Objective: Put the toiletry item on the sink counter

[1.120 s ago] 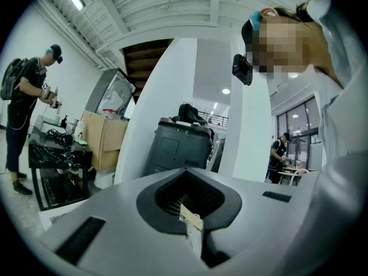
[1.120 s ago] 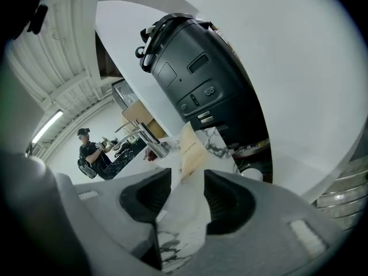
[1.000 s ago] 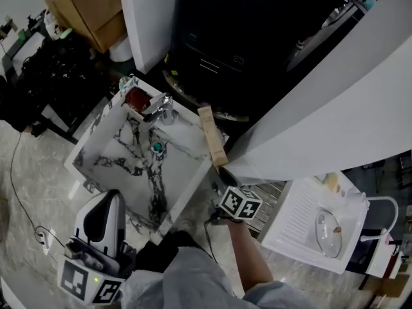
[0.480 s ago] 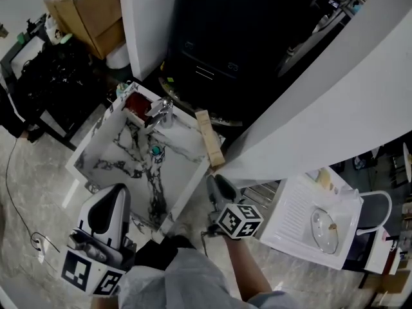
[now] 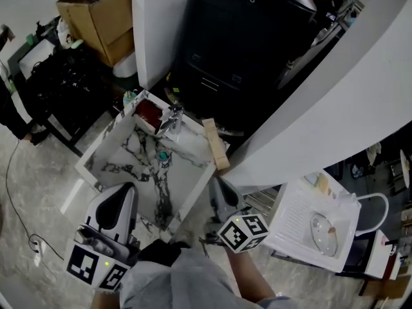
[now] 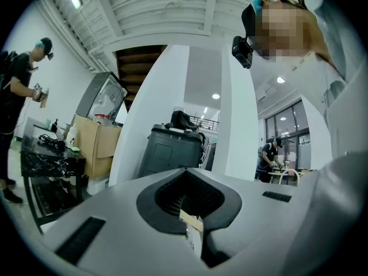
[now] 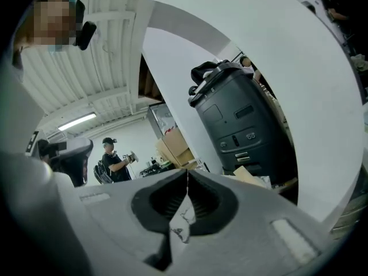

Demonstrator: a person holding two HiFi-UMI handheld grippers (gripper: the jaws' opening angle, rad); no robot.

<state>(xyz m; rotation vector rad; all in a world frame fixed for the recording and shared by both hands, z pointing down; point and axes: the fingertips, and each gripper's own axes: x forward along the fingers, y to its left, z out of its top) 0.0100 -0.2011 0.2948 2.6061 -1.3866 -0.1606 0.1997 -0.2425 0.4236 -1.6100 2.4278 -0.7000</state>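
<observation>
Head cam sits high up and looks steeply down on the marble sink, with the left gripper and right gripper close to its bottom edge. Each gripper cam rides low right behind its own jaws and tilts up past the tips. All 3 views catch the black bin ahead of the jaws. Both gripper cams also get the ceiling.

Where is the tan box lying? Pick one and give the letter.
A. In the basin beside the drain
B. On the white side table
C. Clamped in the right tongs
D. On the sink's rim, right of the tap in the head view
D: the tan box lies flat on the sink's rim beside the tap, while the right tongs are shut on nothing.
</observation>
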